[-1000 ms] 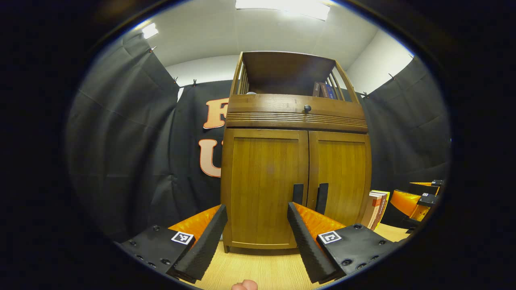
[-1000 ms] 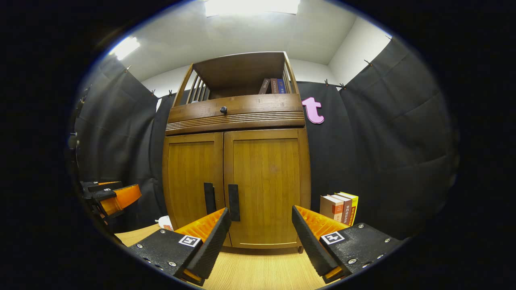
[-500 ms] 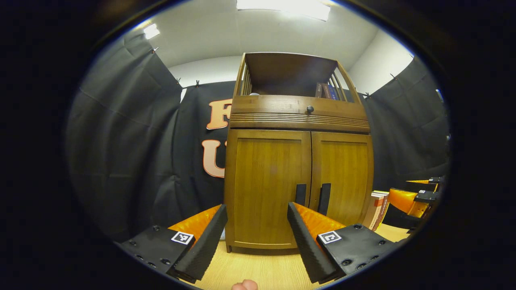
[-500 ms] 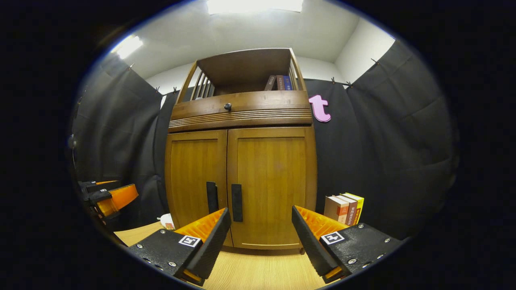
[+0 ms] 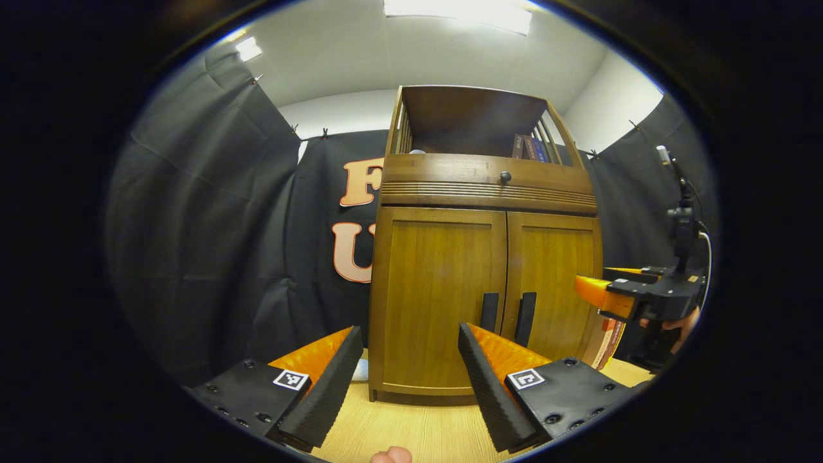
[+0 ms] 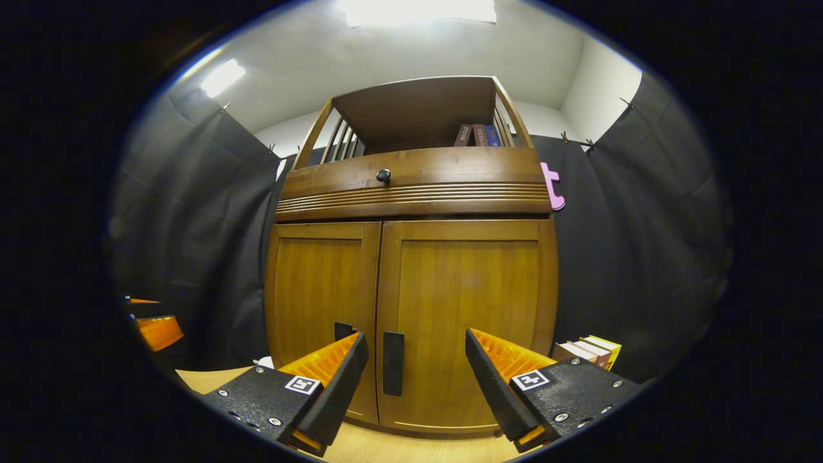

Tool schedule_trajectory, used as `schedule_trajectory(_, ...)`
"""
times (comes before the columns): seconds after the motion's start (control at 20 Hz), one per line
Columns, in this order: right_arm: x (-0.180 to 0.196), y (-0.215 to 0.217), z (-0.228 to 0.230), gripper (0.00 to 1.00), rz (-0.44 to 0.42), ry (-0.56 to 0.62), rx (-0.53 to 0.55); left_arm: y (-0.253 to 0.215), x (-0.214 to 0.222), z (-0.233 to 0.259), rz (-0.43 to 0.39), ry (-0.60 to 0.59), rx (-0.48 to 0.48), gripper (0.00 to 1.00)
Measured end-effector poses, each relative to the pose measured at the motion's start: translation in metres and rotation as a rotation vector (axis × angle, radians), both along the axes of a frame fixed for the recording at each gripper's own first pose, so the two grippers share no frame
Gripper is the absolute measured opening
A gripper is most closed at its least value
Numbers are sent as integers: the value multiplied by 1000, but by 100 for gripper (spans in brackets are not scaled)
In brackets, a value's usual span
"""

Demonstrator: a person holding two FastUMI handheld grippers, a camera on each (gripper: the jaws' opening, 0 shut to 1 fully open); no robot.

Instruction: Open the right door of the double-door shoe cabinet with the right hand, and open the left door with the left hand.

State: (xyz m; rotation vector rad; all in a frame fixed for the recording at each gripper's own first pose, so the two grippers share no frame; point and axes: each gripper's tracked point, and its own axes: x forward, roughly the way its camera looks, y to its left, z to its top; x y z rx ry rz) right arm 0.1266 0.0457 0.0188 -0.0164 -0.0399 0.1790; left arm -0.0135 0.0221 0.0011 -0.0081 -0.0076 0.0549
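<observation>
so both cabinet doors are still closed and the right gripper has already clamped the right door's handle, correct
Not quite. Both doors are closed, but in the right gripper view the right gripper is open, and the right door's handle sits untouched between its fingers.

The left gripper (image 5: 405,379) points forward and level, its two fingers spread wide apart with nothing between them. The right gripper (image 6: 415,386) is held the same way, fingers parted and empty. In the left gripper view the right gripper shows farther off, gripped from below by a hand (image 5: 675,323).
</observation>
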Motion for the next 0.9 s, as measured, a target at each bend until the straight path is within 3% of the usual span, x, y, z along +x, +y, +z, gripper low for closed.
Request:
schedule_trajectory(0.15,39,17,-26,93,8,42,-15,3,-2,5,4,-10,-8,92)
schedule_trajectory(0.25,63,25,-43,93,-3,78,3,6,-4,4,14,-9,0,100)
schedule_trajectory(0.35,80,27,-57,93,-15,114,23,13,-8,5,30,-9,1,100)
schedule_trajectory(0.4,87,26,-66,93,-29,129,22,16,-9,4,37,-9,-2,93)
schedule_trajectory(0.7,120,30,-97,93,-72,177,-4,34,-8,0,72,3,-9,100)
schedule_trajectory(0.8,126,28,-102,91,-87,195,8,37,-6,-1,76,7,-11,93)
schedule_trajectory(0.85,128,29,-104,96,-90,203,14,38,-6,-1,77,7,-12,93)
schedule_trajectory(0.9,128,26,-102,85,-105,194,13,39,-6,-2,76,9,-11,93)
